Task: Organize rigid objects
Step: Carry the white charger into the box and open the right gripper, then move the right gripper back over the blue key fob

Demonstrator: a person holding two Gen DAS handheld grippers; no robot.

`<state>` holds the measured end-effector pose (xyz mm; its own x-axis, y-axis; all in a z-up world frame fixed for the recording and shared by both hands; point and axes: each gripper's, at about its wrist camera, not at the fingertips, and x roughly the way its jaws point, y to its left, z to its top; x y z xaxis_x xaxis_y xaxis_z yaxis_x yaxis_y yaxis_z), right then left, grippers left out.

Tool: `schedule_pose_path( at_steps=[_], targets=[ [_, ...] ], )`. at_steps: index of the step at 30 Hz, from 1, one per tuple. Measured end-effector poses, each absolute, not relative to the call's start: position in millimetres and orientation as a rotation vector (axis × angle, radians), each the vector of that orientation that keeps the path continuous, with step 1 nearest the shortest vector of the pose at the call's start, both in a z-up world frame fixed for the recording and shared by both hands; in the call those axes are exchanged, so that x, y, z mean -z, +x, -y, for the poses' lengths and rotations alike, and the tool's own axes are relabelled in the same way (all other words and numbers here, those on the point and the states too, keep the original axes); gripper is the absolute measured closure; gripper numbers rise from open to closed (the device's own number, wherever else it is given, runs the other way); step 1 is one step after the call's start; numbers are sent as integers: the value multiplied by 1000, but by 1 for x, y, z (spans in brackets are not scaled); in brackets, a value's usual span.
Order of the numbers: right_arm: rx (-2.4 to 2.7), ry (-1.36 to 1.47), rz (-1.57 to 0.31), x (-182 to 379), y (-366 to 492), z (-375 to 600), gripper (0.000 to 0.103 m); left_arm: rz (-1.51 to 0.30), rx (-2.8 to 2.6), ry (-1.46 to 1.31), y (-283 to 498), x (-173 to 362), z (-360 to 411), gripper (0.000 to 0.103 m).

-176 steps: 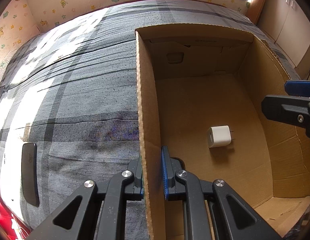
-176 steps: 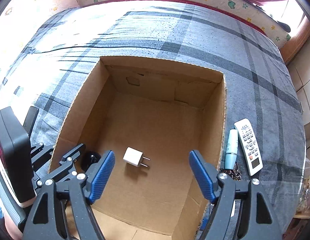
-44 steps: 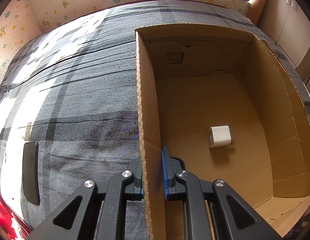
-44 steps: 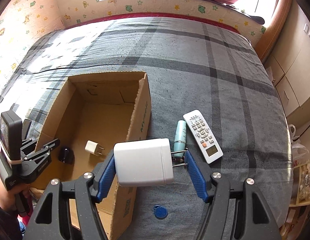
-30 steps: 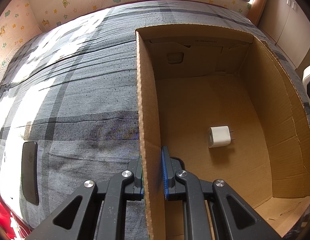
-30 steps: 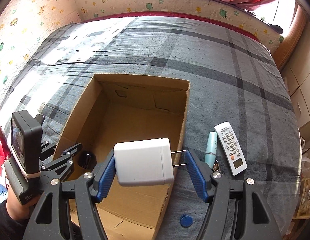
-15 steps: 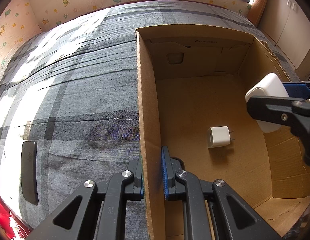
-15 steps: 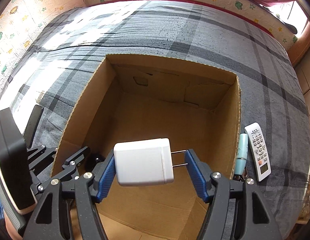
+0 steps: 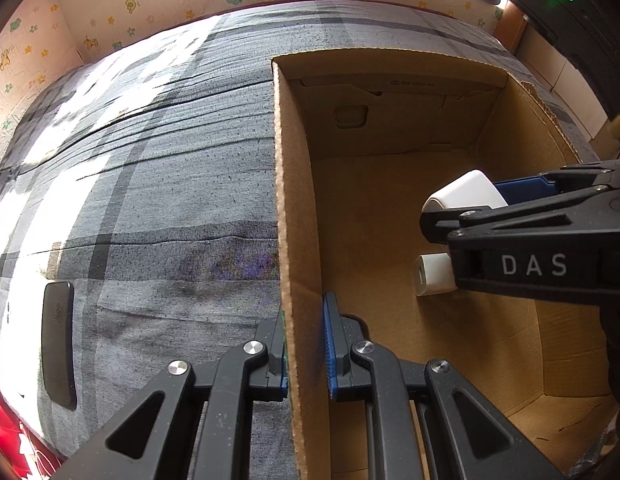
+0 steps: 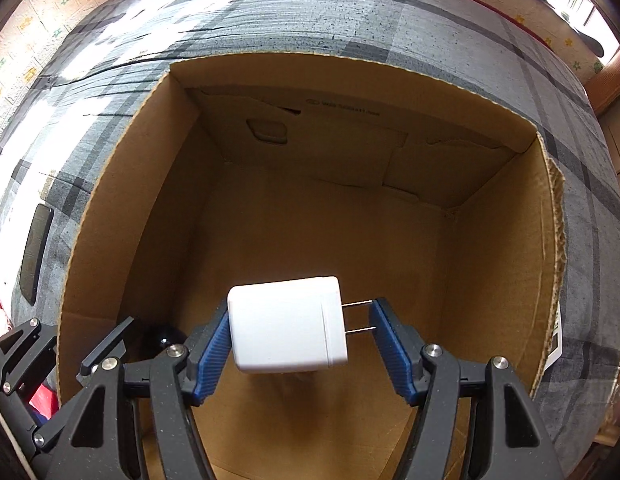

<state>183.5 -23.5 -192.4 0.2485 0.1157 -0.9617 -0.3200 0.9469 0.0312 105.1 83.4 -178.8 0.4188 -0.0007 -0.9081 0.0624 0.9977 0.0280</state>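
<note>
Left gripper (image 9: 306, 350): jaws closed down tight on the left wall of the open brown cardboard box (image 9: 294, 208), one blue pad on the outer face, the other on the inner face, wall edge running straight up between them. Right gripper (image 10: 300, 338): jaws partly spread, clamped on a large white rectangular plug-in charger (image 10: 286, 324); left pad presses the charger's flat end, right pad meets the tips of its two metal prongs (image 10: 358, 316), so the block sits crosswise between the fingers, prongs pointing to the right finger. Charger is held above the box floor, inside the box opening, not touching cardboard as far as can be seen. From the left wrist view the right gripper (image 9: 466, 200) enters from the right of the fingers, and a small white cube charger (image 9: 434, 280) lies on the box floor just below it. A small dark round object (image 10: 166, 338) sits on the floor left of the right gripper's left finger. Box rests on grey plaid bedding (image 9: 150, 200); a flat black rectangular device (image 9: 58, 340) lies on it, well left of the left fingers.
</note>
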Motion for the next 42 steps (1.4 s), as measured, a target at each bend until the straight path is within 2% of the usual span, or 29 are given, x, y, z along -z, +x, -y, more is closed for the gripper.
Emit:
schedule_pose_path(
  at_steps=[18,23,25,42],
  targets=[
    [-296,-151,-1315,216,201,29,31,-1142,42,56,106,179,-86,89],
    [-308,-155,-1294,208,199,27,31,-1142,42,53,105,180,-87,89],
    [-310,-160,-1291,205,197,28,27,-1142,40,56,105,180,-87,89],
    [-293,-141,-1190,151,173,42,26,-1141,36,65,106,180,-86,89]
  ],
)
